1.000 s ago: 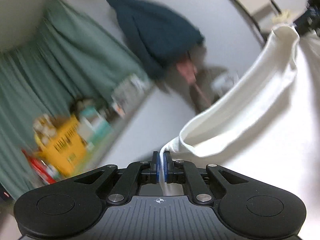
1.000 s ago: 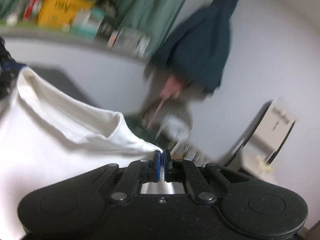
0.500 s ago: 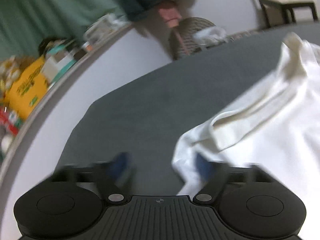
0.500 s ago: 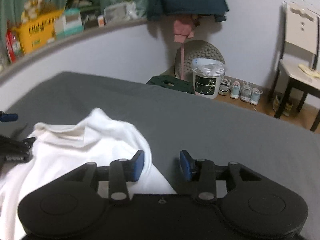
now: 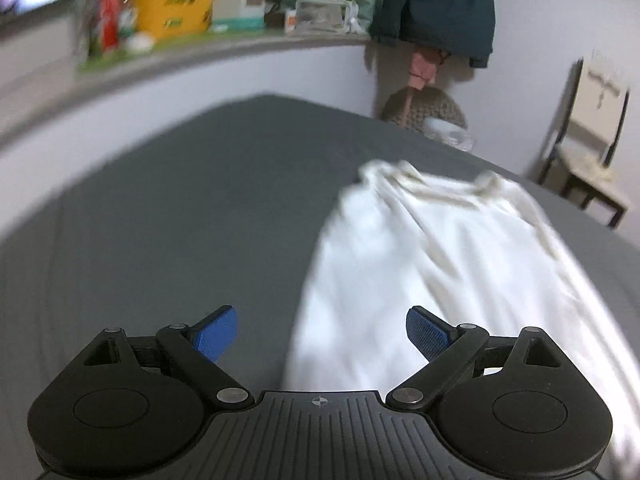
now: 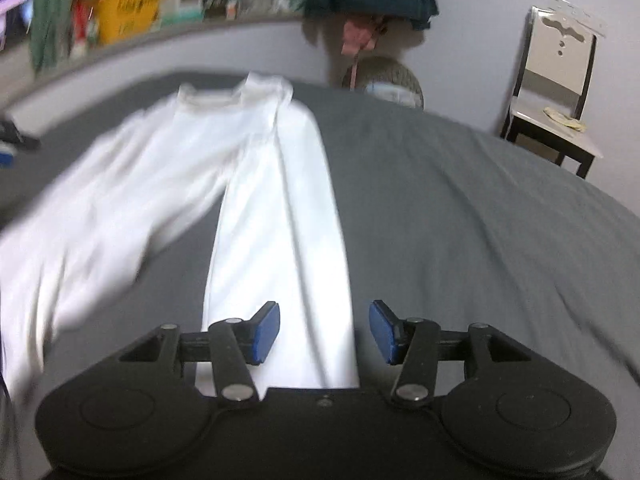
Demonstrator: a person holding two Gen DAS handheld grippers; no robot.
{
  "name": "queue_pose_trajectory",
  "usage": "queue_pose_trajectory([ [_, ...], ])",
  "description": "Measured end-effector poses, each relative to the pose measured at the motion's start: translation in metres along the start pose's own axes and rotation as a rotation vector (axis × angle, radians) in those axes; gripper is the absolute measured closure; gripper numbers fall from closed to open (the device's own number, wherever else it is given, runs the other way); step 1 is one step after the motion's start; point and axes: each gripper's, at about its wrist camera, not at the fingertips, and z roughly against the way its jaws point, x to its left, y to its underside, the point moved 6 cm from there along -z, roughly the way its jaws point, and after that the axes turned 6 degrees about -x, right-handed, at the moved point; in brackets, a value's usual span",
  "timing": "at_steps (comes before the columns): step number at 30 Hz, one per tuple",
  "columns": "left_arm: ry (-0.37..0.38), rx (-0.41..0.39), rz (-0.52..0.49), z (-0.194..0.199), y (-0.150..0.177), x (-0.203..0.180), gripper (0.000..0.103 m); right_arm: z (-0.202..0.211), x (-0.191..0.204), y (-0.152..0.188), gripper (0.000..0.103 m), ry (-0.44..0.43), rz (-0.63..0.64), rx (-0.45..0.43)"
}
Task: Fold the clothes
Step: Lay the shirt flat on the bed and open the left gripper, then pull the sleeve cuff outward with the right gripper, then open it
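A white shirt lies spread on the grey bed, collar end toward the far wall and one long sleeve running down between the right gripper and its blue fingers, which stand wide apart with nothing in them. The left gripper also has its fingers spread wide and empty, hanging over the bare sheet just beside the shirt's left edge.

Around the bed, a curved ledge carries a yellow box and other clutter, blurred. A dark blue jacket hangs on the wall above a round woven basket. A chair stands off the bed's far right corner. Nothing lies between the grippers and the cloth.

A second ago both grippers were clamped on the shirt's shoulders and held it up in the air; half a second ago the fingers had parted and the shirt was dropping onto the bed. Now both grippers sit further back from the collar.
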Motion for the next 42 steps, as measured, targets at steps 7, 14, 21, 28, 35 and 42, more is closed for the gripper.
queue_pose_trajectory([
  [7, 0.129, -0.077, -0.092, 0.047, 0.071, -0.034, 0.009, -0.007, -0.021, 0.017, 0.093, 0.053, -0.185, 0.025],
  [14, 0.238, -0.18, -0.215, 0.063, 0.092, -0.063, 0.009, 0.001, -0.06, -0.022, 0.1, 0.183, -0.239, -0.089],
  [21, 0.354, -0.207, -0.333, 0.073, 0.101, -0.088, 0.009, -0.056, -0.164, -0.093, 0.1, 0.385, -0.32, -0.047],
  [28, 0.47, -0.218, -0.425, 0.08, 0.111, -0.11, 0.009, -0.138, -0.227, -0.093, 0.099, 0.479, -0.435, 0.101],
  [35, 0.48, -0.188, -0.408, 0.069, 0.111, -0.108, 0.009, -0.133, -0.242, -0.06, 0.059, 0.441, -0.46, 0.072],
  [42, 0.48, -0.215, -0.326, 0.08, 0.101, -0.097, 0.009, -0.064, -0.26, 0.004, 0.049, 0.346, -0.643, -0.003],
])
